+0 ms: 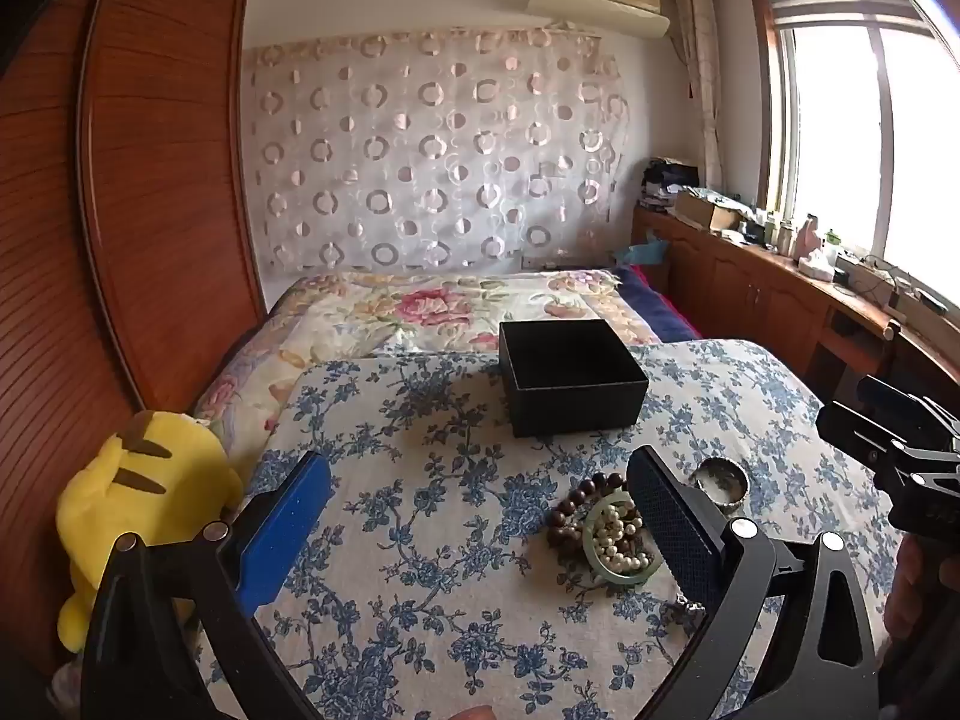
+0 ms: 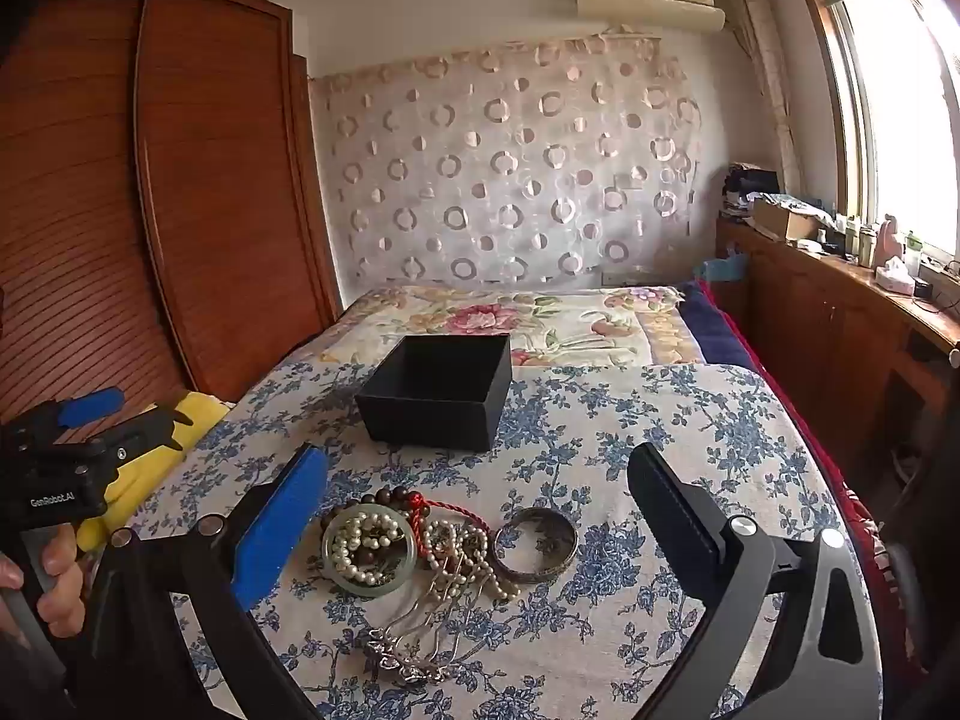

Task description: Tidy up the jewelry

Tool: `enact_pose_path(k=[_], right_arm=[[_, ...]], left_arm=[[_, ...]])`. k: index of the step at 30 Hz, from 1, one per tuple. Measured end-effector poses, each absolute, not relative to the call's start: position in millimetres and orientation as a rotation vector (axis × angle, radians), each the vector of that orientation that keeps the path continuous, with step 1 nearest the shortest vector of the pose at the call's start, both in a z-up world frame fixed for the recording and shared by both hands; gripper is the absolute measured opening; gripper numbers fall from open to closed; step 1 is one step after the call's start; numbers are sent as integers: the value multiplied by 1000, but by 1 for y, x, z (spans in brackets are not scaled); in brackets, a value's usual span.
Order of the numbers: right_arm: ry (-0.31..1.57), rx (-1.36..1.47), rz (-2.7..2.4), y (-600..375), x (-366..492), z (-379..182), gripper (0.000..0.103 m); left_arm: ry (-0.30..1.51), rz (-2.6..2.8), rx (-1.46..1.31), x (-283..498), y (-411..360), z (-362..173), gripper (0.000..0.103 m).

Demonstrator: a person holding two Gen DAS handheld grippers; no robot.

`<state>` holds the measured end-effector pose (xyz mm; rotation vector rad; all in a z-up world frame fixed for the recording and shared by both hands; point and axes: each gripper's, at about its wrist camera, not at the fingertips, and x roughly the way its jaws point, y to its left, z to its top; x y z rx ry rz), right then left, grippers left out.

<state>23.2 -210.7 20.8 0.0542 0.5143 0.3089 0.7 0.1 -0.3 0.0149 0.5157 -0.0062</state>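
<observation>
A pile of jewelry lies on the blue-flowered cloth: a pale green jade bangle (image 2: 368,558) with a pearl string (image 2: 360,540) inside it, dark wooden beads (image 1: 576,504), a red cord (image 2: 447,507), a silver bangle (image 2: 535,546) and silver chains (image 2: 420,630). Behind the pile stands an open, empty black box (image 2: 441,393) (image 1: 570,378). My right gripper (image 2: 477,516) hovers open above the pile, touching nothing. My left gripper (image 1: 480,516) is open, left of the jade bangle (image 1: 618,546); its right finger hides part of the pile. The silver bangle (image 1: 720,483) lies beyond that finger.
The cloth-covered surface (image 1: 420,540) sits against a floral bed (image 1: 420,306). A yellow plush toy (image 1: 138,504) lies at the left edge. A wooden wardrobe (image 1: 162,180) stands left, a cluttered wooden cabinet (image 2: 840,312) under the window right. A hand (image 2: 54,576) holds the left gripper's handle.
</observation>
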Motion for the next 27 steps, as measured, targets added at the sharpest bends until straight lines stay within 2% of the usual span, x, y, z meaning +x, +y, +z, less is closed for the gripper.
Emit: enact_pose_path(k=[27], right_arm=[[512, 48, 312, -210, 22, 28, 101]], left_arm=[[489, -12, 17, -5, -3, 9, 96]])
